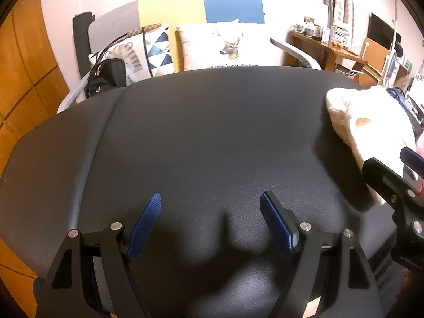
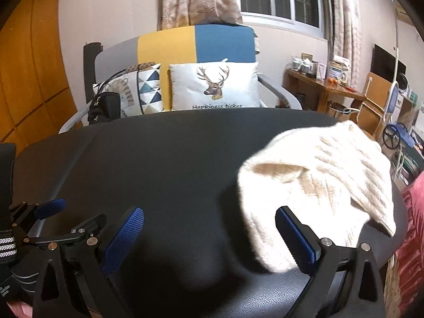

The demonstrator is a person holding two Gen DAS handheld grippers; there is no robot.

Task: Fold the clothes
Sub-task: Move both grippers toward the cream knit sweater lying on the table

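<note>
Currently both tools are being held over the black table (image 2: 172, 164) with jaws apart, nothing between them. The cream knitted garment (image 2: 318, 185) is lying bunched toward the table's right edge, nearer the right tool (image 2: 212, 235) than the left tool (image 1: 210, 220).

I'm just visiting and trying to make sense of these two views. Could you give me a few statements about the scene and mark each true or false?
1. The left gripper is open and holds nothing. True.
2. The right gripper is clamped on the cream sweater. False: it is open; the sweater lies beside it.
3. The sweater lies on the black table. True.
4. The deer cushion lies on the table. False: it sits on the sofa behind.
</note>
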